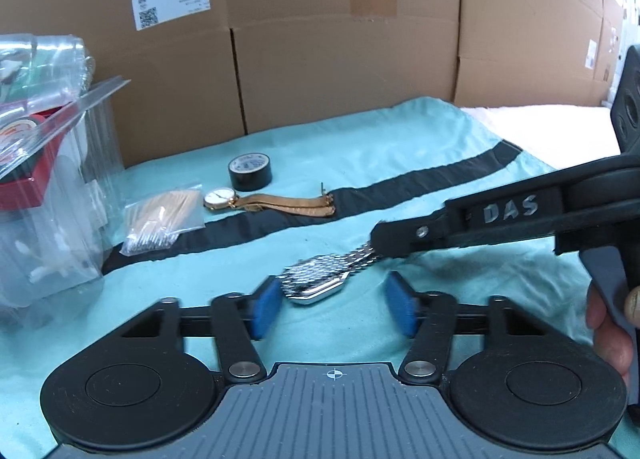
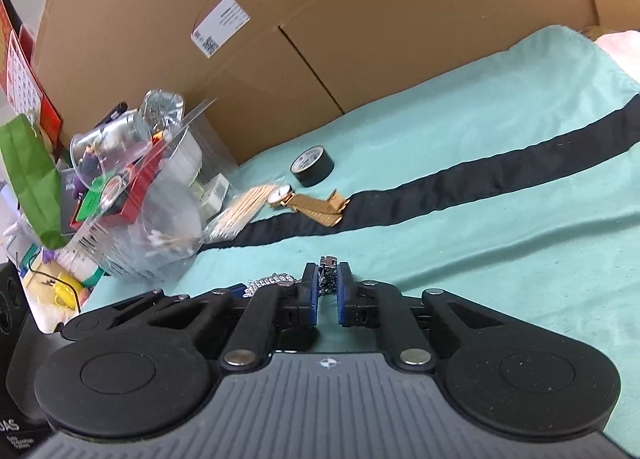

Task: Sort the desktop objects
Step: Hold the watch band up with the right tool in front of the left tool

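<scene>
A: We note the right gripper [image 2: 328, 291] clamped narrow on the bracelet of the silver watch [image 1: 316, 285], whose case lies on the teal cloth [image 1: 400, 147]. The left gripper [image 1: 328, 307] stands half-wide around the case, pads clear.

B: Gold watch [image 1: 224, 198] sits at 11 o'clock from it, tape roll [image 1: 251, 171] beyond, swab bag [image 1: 160, 223] at 10.

A: Our worry: the linked band is slippery. If we lift by it alone, the case may swing and slide free.

B: Or snag the cloth.
</scene>
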`<act>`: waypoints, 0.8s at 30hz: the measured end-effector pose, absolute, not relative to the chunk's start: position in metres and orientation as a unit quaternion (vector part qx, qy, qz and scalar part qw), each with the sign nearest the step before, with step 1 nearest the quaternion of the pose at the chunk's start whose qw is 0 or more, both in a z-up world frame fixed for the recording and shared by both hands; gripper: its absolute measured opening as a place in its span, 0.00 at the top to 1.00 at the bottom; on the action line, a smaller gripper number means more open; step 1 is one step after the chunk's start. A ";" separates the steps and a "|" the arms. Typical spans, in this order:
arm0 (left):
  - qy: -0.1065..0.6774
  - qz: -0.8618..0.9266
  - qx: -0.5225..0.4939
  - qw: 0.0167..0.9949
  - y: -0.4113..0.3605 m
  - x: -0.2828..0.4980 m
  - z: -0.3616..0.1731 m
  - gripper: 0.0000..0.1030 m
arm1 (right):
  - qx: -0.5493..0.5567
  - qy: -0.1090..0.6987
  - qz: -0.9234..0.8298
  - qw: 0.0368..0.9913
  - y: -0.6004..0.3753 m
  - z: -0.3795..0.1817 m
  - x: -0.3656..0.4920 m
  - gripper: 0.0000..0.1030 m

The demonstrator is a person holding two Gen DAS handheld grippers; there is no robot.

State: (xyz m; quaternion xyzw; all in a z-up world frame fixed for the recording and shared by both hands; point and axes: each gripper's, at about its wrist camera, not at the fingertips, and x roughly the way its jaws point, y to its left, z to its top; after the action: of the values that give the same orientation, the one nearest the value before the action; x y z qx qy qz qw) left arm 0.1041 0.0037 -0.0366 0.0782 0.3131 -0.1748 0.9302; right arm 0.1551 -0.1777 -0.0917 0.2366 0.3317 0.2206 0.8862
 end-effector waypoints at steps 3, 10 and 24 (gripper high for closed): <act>0.314 -0.177 0.079 0.930 0.002 0.105 -0.036 0.50 | 0.248 0.330 0.233 0.881 -0.179 -0.089 0.156 0.90; 0.313 -0.176 0.074 0.930 0.004 0.106 -0.035 0.52 | 0.239 0.340 0.228 0.880 -0.177 -0.096 0.158 0.91; 0.287 -0.231 0.175 0.913 -0.007 0.121 -0.034 0.27 | 0.221 0.342 0.231 0.884 -0.170 -0.092 0.162 0.89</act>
State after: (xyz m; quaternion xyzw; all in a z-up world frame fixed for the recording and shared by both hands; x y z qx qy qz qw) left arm 0.1209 -0.0071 -0.0339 0.1752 0.2873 -0.2314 0.9128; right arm 0.1622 -0.1705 -0.0918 0.2208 0.3418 0.2306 0.8839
